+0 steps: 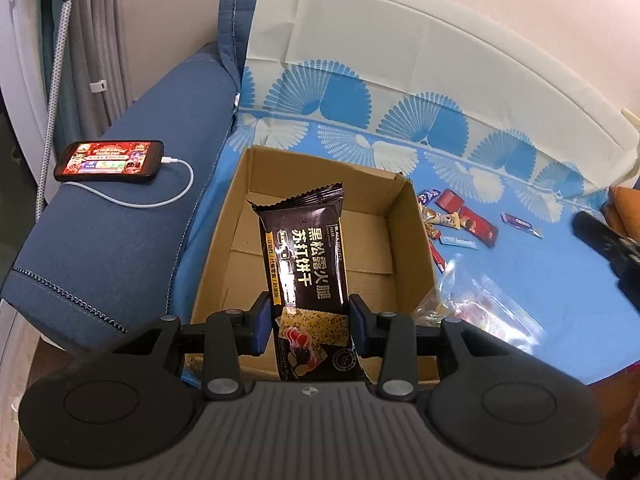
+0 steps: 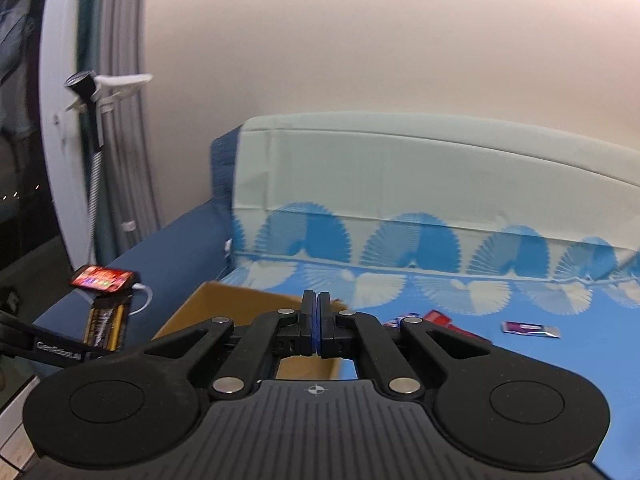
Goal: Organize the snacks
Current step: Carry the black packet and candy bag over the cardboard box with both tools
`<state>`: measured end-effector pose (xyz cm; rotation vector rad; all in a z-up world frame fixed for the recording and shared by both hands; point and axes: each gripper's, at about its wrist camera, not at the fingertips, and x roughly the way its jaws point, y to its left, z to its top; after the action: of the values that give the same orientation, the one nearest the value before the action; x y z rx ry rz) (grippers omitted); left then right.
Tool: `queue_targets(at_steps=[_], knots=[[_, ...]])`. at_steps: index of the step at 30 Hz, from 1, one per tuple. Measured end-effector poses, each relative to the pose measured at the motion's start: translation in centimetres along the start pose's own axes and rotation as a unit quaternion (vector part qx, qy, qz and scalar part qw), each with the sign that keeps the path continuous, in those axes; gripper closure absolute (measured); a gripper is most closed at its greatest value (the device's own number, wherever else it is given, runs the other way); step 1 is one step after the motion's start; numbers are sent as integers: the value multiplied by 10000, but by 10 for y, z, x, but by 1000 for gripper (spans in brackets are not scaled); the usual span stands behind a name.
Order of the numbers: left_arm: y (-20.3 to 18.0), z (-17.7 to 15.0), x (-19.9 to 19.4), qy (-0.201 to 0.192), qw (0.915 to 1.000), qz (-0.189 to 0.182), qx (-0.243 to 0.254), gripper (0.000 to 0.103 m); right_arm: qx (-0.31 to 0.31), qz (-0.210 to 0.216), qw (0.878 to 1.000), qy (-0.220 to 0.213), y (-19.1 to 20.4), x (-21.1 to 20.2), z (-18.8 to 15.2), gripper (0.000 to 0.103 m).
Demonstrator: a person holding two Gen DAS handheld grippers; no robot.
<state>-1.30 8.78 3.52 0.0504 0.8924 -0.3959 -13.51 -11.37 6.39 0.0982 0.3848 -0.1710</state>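
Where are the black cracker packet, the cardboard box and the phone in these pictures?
black cracker packet (image 1: 304, 256), left wrist view, middle of its printed front.
cardboard box (image 1: 416, 240), left wrist view, inner face of its right wall.
phone (image 1: 108, 160), left wrist view, centre of its lit screen.

The black cracker packet (image 1: 306, 264) hides part of the cardboard box (image 1: 416, 248) floor; the clear bag (image 1: 486, 312) is blurred.

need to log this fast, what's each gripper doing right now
left gripper: closed on the black cracker packet, held over the cardboard box.
right gripper: shut, holding nothing.
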Motion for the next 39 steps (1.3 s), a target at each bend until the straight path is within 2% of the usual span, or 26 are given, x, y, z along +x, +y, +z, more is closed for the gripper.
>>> queue_targets(at_steps=[4, 6, 7, 10, 13, 15, 17, 18, 22, 25, 28, 29, 30, 31, 32, 33, 34, 35, 37, 39], knots=[[8, 0, 19, 222, 9997, -15, -113, 59, -418, 127, 9990, 16, 22, 26, -6, 103], [10, 1, 27, 299, 9994, -136, -132, 59, -268, 53, 9990, 356, 19, 42, -10, 103], [9, 1, 31, 306, 9994, -104, -89, 59, -112, 70, 9991, 394, 15, 46, -13, 103], [7, 4, 49, 478, 9988, -70, -57, 59, -196, -467, 9973, 523, -3, 63, -30, 103], [3, 8, 59, 499, 9987, -70, -42, 59, -7, -876, 9932, 764, -36, 73, -40, 100], [-3, 9, 65, 534, 9986, -57, -5, 59, -31, -1047, 9897, 978, -59, 80, -53, 89], [-8, 11, 72, 623, 9980, -47, 23, 59, -54, -853, 9841, 1558, -79, 96, -75, 28], [-10, 12, 75, 650, 9979, -25, 41, 59, -106, -703, 9803, 1842, -85, 105, -89, 19], [-18, 15, 86, 777, 9969, 100, 92, 59, -916, -57, 9582, 2709, -78, 144, -148, 9], [-24, 19, 95, 874, 9959, 173, 128, 59, -1506, 232, 9404, 3042, -67, 180, -175, 6], [-29, 22, 101, 930, 9952, 239, 169, 59, -1995, 324, 9192, 3380, -59, 217, -200, 0], [-30, 23, 103, 948, 9950, 253, 172, 59, -2135, 292, 9137, 3446, -58, 229, -207, 0], [-31, 25, 104, 954, 9950, 259, 170, 59, -2072, 467, 9166, 3387, -60, 234, -208, 1], [-31, 26, 105, 956, 9949, 263, 165, 59, -1988, 622, 9207, 3300, -64, 238, -205, 6], [-31, 27, 105, 953, 9950, 268, 157, 59, -1927, 688, 9252, 3196, -67, 240, -204, 22], [-32, 28, 105, 951, 9950, 269, 154, 59, -1810, 796, 9283, 3149, -69, 240, -201, 33], [-32, 28, 104, 946, 9950, 270, 153, 59, -1767, 827, 9312, 3079, -68, 238, -199, 63], [-32, 29, 103, 937, 9951, 269, 160, 59, -1804, 729, 9332, 3021, -66, 235, -195, 77], [-33, 29, 98, 901, 9955, 253, 167, 59, -1732, 356, 9396, 2931, -66, 231, -192, 86], [-32, 28, 89, 823, 9962, 216, 178, 59, -1179, -25, 9511, 2855, -78, 225, -185, 88]])
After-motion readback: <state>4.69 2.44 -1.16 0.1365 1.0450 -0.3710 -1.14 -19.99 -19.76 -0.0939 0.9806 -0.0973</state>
